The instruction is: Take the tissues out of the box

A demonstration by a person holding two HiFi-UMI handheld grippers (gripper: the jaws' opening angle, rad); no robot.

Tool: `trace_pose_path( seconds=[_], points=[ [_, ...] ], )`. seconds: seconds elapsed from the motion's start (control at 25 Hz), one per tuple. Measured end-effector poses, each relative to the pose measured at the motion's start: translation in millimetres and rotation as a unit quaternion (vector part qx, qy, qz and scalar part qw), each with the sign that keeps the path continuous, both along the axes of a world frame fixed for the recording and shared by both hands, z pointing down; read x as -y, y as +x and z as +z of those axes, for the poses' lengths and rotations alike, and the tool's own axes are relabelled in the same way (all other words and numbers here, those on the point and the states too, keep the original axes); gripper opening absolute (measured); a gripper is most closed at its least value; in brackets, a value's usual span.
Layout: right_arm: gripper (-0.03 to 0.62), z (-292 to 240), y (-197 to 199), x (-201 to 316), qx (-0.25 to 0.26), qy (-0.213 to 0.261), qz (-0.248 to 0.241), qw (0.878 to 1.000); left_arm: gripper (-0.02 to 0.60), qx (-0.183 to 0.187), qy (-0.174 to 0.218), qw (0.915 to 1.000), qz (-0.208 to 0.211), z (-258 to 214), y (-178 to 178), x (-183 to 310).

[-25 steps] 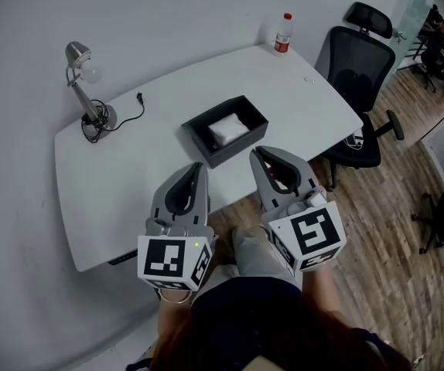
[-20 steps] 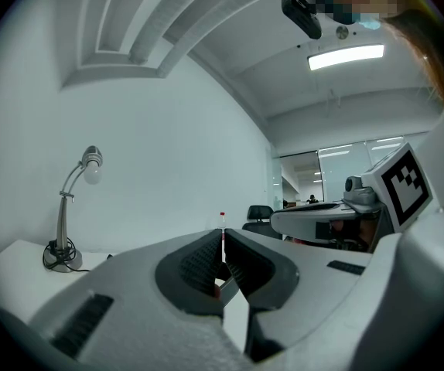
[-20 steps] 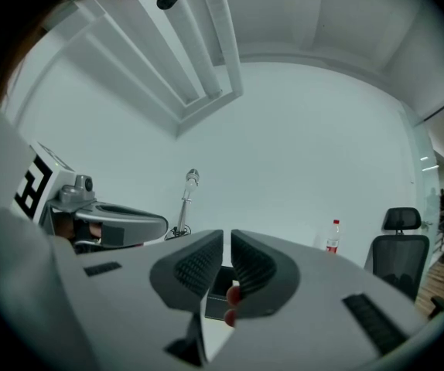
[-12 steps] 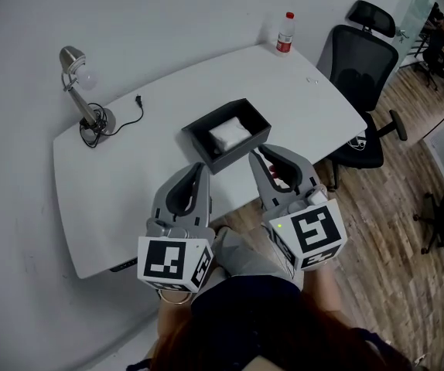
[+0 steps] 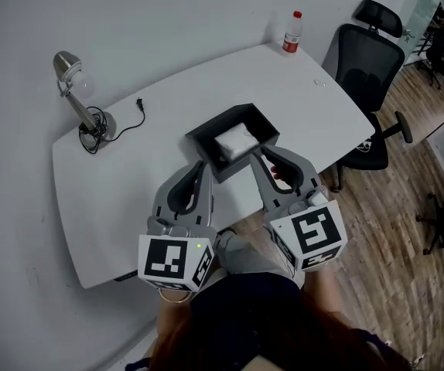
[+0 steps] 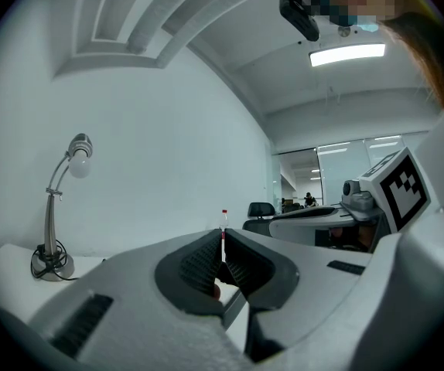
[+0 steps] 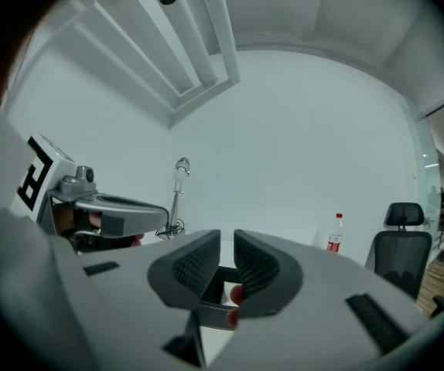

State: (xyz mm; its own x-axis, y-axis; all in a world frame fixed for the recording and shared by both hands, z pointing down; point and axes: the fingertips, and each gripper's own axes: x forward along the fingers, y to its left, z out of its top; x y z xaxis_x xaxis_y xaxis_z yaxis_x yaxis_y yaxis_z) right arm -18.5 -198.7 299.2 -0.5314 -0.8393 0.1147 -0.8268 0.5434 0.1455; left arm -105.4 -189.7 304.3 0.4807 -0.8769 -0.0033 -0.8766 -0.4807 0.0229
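Both tools are side by side over the near edge of the white worktop [image 5: 129, 184], tips toward the box [image 5: 203, 151].

Your left tool [image 5: 201, 168] is clenched. In its own view the ribbed pads [image 6: 197, 267] meet w/ only a hairline slit at the tips, nothing btwn them.

Your right tool [image 5: 259, 154] is released. Its pads [image 7: 194, 269] stand a little apart, the jaws have just been opening, and nothing is in the gap.

The tissues [image 5: 235, 140] are a white pack lying inside the black open-top box, which sits mid-worktop, nearer your edge. No tool is touching the pack.

From the head view your right tool's tips overlap the box's near corner, and your left tool's tips are just beside its near-left wall. Can't tell if either is touching the box.

Elsewhere:
- Desk lamp [image 5: 79, 99] at the far-left end, w/ a loose cable [image 5: 133, 110] trailing from its base.
- Bottle [image 5: 291, 32] w/ red cap upright at the far-right corner.
- Black office chair [image 5: 365, 76] beside the right end, on the wood floor [image 5: 392, 230].
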Motion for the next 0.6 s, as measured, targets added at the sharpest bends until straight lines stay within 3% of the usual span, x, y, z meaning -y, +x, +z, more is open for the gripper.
trace_pose_path(
  seconds=[0.6],
  points=[
    [0.106, 24, -10, 50, -0.024, -0.034, 0.003, 0.999, 0.026, 0.002, -0.008, 0.9999, 0.014, 4, -10, 47]
  ],
)
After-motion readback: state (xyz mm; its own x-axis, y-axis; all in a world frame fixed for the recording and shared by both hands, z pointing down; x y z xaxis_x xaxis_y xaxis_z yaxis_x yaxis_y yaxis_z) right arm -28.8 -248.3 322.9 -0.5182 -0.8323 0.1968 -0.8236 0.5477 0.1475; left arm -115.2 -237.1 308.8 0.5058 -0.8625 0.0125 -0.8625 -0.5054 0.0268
